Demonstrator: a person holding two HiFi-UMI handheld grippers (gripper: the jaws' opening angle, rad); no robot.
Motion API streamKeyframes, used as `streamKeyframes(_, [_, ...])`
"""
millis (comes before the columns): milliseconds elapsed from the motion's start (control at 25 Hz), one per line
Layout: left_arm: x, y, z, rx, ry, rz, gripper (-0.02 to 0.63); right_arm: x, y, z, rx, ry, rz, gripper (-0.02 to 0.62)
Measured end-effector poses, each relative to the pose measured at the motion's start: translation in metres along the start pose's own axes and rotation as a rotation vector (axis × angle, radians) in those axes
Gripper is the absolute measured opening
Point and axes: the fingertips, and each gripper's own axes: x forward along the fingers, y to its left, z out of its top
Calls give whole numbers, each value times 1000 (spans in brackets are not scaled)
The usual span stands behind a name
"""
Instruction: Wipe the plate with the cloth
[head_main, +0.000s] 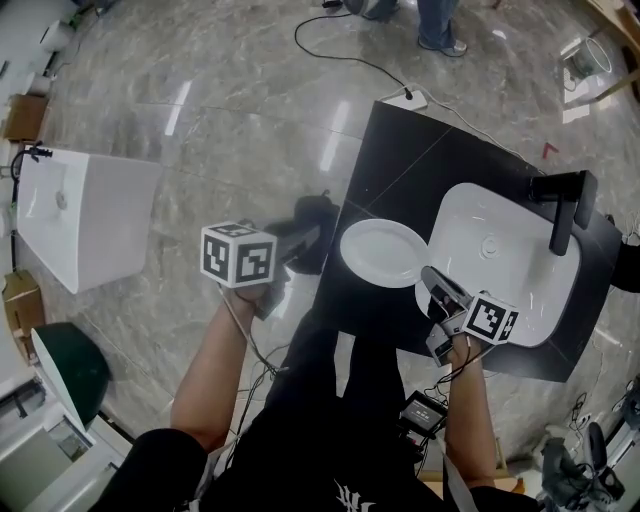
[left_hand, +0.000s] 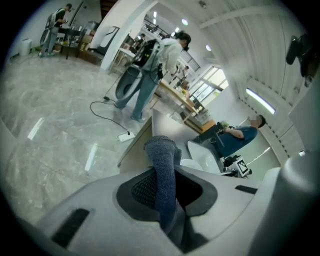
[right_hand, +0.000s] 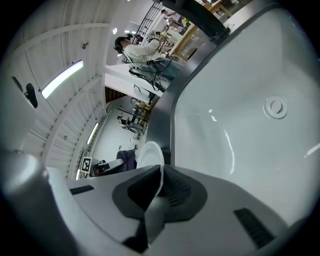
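Over the desk (head_main: 400, 160), plate (head_main: 382, 252) and cloth (left_hand: 162, 170) were held apart.
One rim sat clamped in the right tool (head_main: 430, 278); the left tool (left_hand: 162, 187), clamped on the cloth, hung just left.

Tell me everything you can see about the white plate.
The plate is round, plain white and glossy, shallow with a broad rim, and looks like ceramic. It sits roughly level over the black counter, beside the sink; whether it rests there is unclear. The right gripper pinches its rim between its fingers.
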Motion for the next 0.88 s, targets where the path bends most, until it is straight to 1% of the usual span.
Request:
streamKeyframes(200, [-11,-41,8,19,-151,-165,58,1,4,3,-52,5,16,17])
streamKeyframes(320, [-5,-64,6,41,-201,-261,58,2,3,2,-78,13,27,17])
streamKeyframes(440, [7,-87,-6,73,-183,-334,58,4,3,1,-89,15,36,17])
streamKeyframes(600, [17,-107,-17,100,-168,-396,58,5,3,1,-104,9,44,17])
streamKeyframes(760, [26,-111,-24,85,-167,-419,58,5,4,1,-134,3,42,29])
streamKeyframes(880, [29,-113,-29,92,-161,-421,58,1,0,6,-163,-32,12,29])
